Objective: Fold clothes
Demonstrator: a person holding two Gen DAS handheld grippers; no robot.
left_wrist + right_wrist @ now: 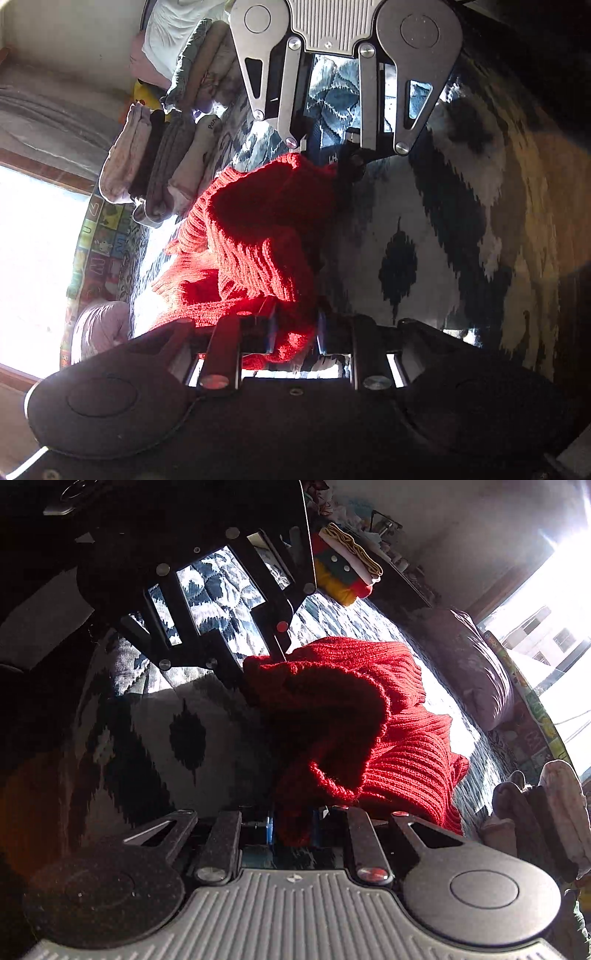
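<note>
A red ribbed knit garment (255, 236) hangs bunched between my two grippers, which face each other above a black-and-white patterned quilt (454, 206). In the left wrist view, my left gripper (295, 332) is at the bottom, shut on one edge of the knit. The silver right gripper (332, 155) pinches the opposite edge at the top. In the right wrist view, my right gripper (293, 823) is shut on a fold of the red knit (373, 716). The black left gripper (255, 661) holds the far end. The rest of the garment sags toward the quilt (155, 723).
Folded clothes are stacked in a pile (155, 170) on the bed, with another pile (199, 70) beyond it. A lilac pillow (476, 672) lies by a bright window (33, 258). A colourful picture mat (99, 251) lines the bed's edge. A red-and-yellow plush (343, 572) sits farther off.
</note>
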